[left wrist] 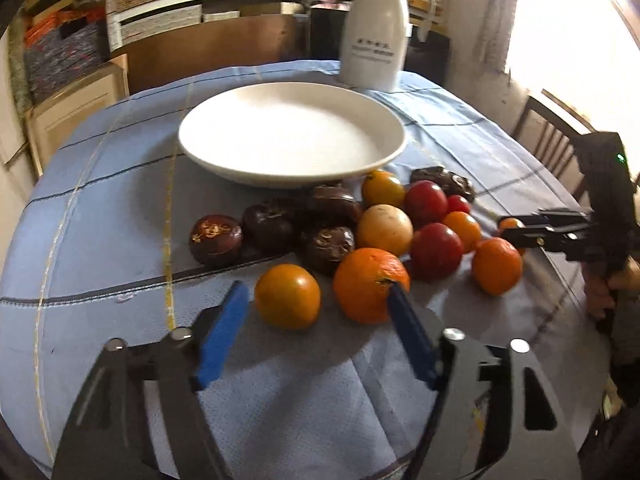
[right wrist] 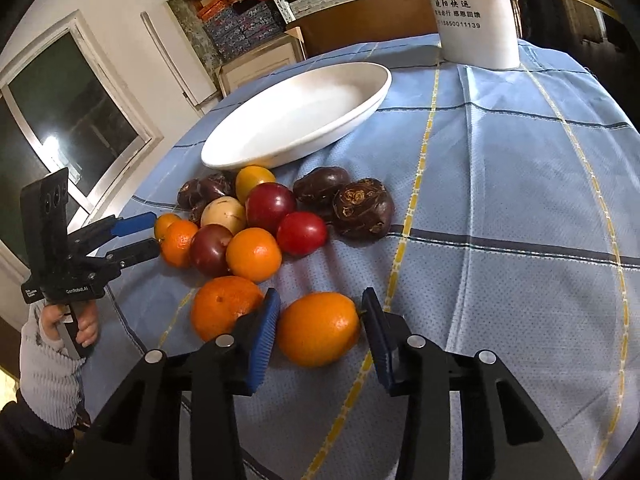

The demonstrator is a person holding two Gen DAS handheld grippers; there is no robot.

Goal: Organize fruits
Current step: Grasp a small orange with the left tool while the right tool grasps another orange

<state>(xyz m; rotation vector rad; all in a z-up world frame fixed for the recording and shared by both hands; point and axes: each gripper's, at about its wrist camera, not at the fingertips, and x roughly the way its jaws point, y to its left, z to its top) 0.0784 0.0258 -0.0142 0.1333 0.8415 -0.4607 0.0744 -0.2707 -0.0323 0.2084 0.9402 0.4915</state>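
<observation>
While both grippers' jaws gape empty, the right gripper [right wrist: 318, 330] straddles an orange [right wrist: 319, 329]; closing, then lifting toward the plate [right wrist: 224, 156] at eleven o'clock, seems next.

In the left wrist view, the plate [left wrist: 291, 136] rests on the tablecloth [left wrist: 100, 208] at center. The jug [left wrist: 376, 28] stands behind it at 1 o'clock. The fruit cluster [left wrist: 360, 232] lies before the plate, at its 5 o'clock.
</observation>
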